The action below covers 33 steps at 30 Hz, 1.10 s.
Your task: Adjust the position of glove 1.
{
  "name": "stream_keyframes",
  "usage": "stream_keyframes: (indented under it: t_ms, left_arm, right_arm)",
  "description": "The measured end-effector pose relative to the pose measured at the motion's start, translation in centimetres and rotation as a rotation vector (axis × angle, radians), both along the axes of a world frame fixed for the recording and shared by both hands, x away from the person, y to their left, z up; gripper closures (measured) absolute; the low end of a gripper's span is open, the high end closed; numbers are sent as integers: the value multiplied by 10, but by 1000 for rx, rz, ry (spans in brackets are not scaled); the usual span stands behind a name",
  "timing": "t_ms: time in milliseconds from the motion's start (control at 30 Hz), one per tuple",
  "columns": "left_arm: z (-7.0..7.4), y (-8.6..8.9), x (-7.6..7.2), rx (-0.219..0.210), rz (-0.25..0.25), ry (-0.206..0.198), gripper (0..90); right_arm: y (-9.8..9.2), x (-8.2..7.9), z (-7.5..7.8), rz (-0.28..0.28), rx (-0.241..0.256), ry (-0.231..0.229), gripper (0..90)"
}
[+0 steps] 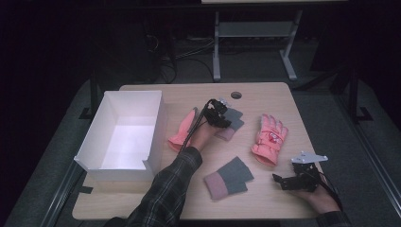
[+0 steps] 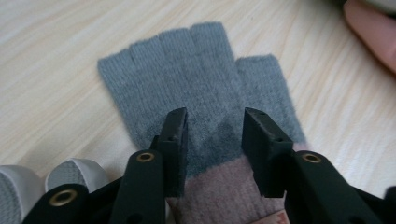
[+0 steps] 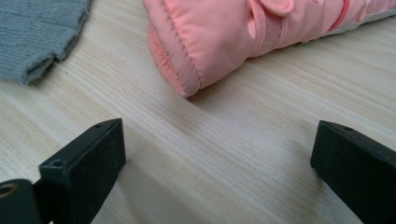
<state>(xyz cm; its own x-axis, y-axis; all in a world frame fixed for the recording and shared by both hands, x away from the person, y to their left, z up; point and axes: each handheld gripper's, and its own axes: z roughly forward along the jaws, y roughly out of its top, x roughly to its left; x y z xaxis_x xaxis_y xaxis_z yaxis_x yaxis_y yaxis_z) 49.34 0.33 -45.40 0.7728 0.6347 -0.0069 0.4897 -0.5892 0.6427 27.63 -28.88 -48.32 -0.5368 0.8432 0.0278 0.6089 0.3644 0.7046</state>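
- At table centre, high view: left gripper (image 1: 218, 113) over a grey fingerless glove (image 1: 231, 124), plaid sleeve (image 1: 165, 189) reaching in from the bottom edge.
- In left gripper view: jaws parted, one each side of the glove's (image 2: 201, 88) palm just above the pink cuff; knit between them, not pinched. Contact with the fabric: cannot tell.
- Small label tab at that glove's cuff edge, bottom of left gripper view; too cut off to read.
- Just left of that glove: a salmon-pink ski glove (image 1: 182, 132), partly under the hand and cable.
- At front right of table: right gripper (image 1: 283, 180) low near the table edge, grey three-cornered plate on top, jaws wide apart, nothing between them but bare wood (right gripper view).
- Ahead of right gripper: second pink ski glove (image 1: 270, 138), cuff end nearest the jaws (image 3: 196, 42), near but apart. Red and white patch on its back in high view; writing too small to read.
- Front centre: second grey fingerless glove (image 1: 229, 178), pink cuff toward the person, flat on the table (image 1: 265, 203); edge also at top left of right gripper view (image 3: 37, 37).
- At table left: white open box (image 1: 124, 132), standing at the left edge.
- No legible brand or text anywhere.
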Motion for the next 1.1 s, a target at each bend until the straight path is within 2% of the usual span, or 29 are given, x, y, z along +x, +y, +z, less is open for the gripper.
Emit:
stream_keyframes:
  t_ms: [100, 267, 300, 400, 500, 533, 567, 600, 800, 933, 1033, 1100]
  left_arm:
    - [-5, 1, 2, -15, 3, 24, 651]
    - [-4, -1, 2, 10, -12, 22, 772]
    - [-4, -2, 2, 15, -13, 26, 772]
    - [-4, -2, 3, 5, -11, 43, 850]
    - [-3, -1, 5, -6, -7, 57, 860]
    - [-2, 2, 7, -27, -6, 75, 863]
    - [-2, 2, 7, -27, -6, 75, 864]
    - [-1, 5, 9, -55, -11, 87, 864]
    - [7, 11, 8, -103, -20, 101, 866]
    - [17, 13, 4, -136, -52, 102, 866]
    - [25, 15, 0, -124, -79, 97, 866]
    - [30, 17, -3, -133, -106, 102, 866]
  right_arm:
    - [0, 0, 0, -1, 0, 0, 27]
    - [0, 0, 0, -2, 0, 0, 27]
    - [0, 0, 0, -2, 0, 0, 27]
    - [0, 0, 0, -4, -1, 0, 27]
    - [0, 0, 0, -4, 0, 0, 27]
    - [0, 0, 0, -4, 0, 0, 27]
    - [0, 0, 0, -4, 0, 0, 27]
    - [0, 0, 0, -4, 0, 0, 27]
    - [0, 0, 0, -4, 0, 1, 27]
    - [0, 0, 0, -5, 1, 1, 27]
    - [0, 0, 0, -4, 0, 0, 27]
    - [0, 0, 0, -4, 0, 0, 27]
